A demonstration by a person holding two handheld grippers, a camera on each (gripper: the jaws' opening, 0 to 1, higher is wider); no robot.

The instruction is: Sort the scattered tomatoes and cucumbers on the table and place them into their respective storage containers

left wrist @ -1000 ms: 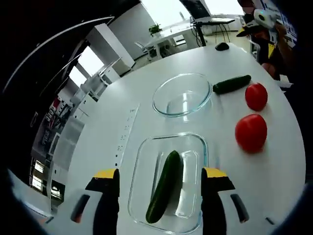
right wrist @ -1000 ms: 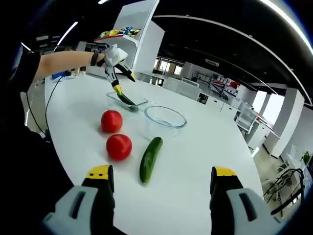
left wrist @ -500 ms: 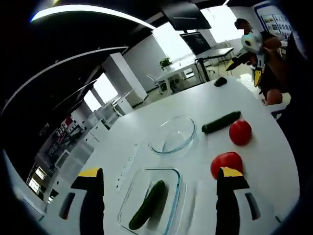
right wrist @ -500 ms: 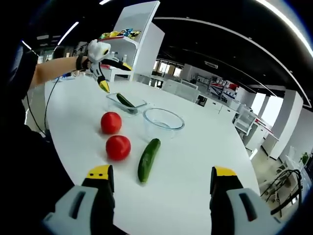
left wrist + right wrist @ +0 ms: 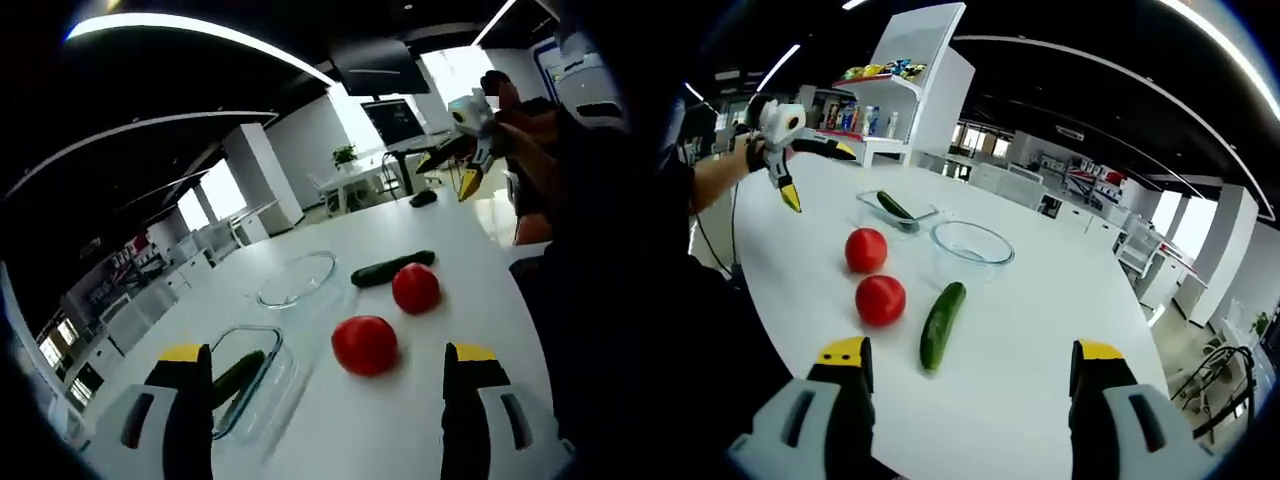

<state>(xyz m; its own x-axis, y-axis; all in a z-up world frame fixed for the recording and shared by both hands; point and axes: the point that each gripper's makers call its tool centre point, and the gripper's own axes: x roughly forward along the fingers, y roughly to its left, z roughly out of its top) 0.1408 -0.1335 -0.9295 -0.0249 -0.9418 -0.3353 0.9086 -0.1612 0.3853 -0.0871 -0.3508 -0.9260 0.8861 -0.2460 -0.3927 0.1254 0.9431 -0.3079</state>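
One cucumber (image 5: 238, 377) lies in the rectangular dish (image 5: 262, 385), another cucumber (image 5: 942, 324) and two tomatoes (image 5: 880, 299) wait on the table (image 5: 1040, 340), and both grippers, left (image 5: 330, 400) and right (image 5: 975, 395), hang spread wide and empty, so next a grab, I reckon.

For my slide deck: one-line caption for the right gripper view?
Open right gripper faces a cucumber, two tomatoes and a round glass bowl on the white table.
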